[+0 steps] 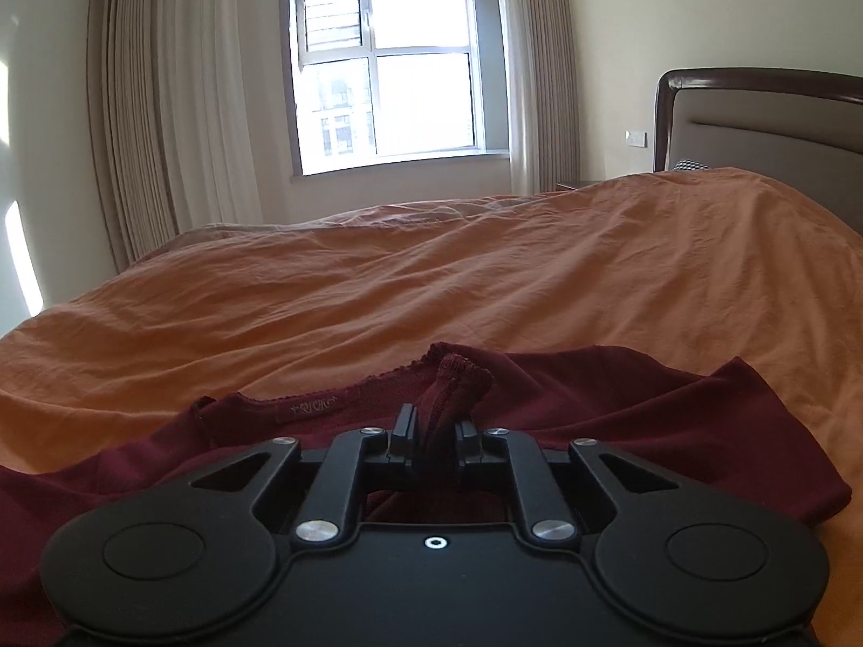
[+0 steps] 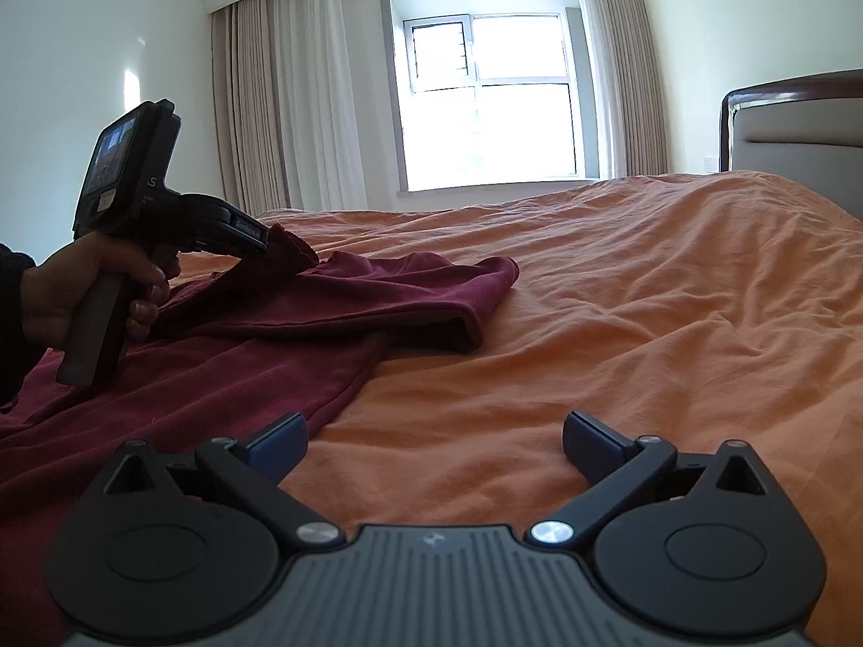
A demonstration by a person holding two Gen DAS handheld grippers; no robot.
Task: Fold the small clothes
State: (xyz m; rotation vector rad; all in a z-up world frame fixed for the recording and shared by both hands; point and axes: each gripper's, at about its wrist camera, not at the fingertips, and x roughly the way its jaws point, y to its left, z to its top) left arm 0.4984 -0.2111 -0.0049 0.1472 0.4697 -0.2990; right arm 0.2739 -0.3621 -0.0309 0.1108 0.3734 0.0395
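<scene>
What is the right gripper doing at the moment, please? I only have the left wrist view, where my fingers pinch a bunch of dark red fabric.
Observer: The right gripper is open and holds nothing; it hovers over bare orange bedspread.
Operator: Where is the maroon garment from there?
Observer: The maroon garment lies to the right gripper's left, its edge beside the left fingertip.
Operator: How does my grip look from that side?
Observer: The left gripper lifts a peak of cloth off the bed, while a sleeve lies flat beyond it.
</scene>
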